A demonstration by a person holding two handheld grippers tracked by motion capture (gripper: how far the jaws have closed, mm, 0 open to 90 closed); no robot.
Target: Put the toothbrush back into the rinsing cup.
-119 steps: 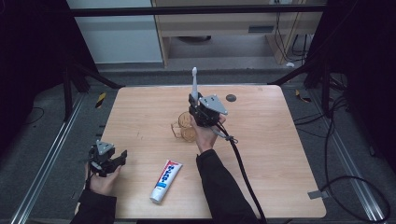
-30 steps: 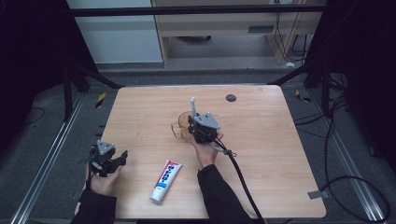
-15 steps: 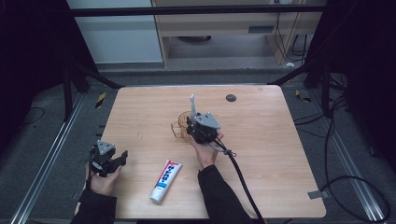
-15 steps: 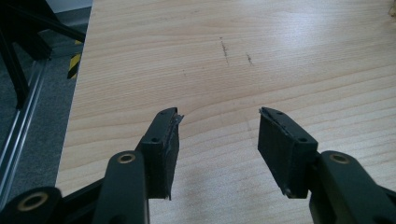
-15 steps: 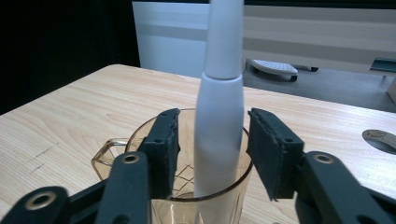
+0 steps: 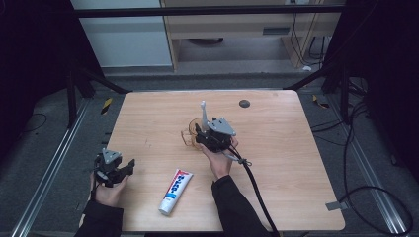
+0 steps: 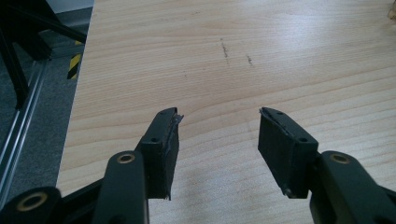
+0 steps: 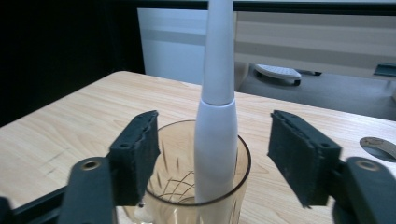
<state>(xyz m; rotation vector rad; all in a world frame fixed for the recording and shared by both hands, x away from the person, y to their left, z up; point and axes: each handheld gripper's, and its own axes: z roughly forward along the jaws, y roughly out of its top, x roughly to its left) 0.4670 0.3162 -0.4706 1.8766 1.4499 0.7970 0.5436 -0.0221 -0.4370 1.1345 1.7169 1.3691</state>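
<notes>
Toothbrush (image 8: 215,126) upright in glass (image 8: 196,186), frame centre; right gripper (image 6: 207,133) jaws just released, flanking it. Careless withdrawal could tip both. Left gripper (image 7: 217,135) empty, released.

The table (image 8: 56,135) is pale, matt wood grain. The cup (image 8: 224,196) is clear amber glass with cut lines; the toothbrush (image 8: 215,126) is smooth white plastic.

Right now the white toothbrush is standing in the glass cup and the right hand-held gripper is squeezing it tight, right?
Not quite. The toothbrush does stand in the glass cup, but the right hand-held gripper isn't squeezing it. Its jaws have just been opening, and the right gripper view shows a gap on both sides of the toothbrush between them.
</notes>
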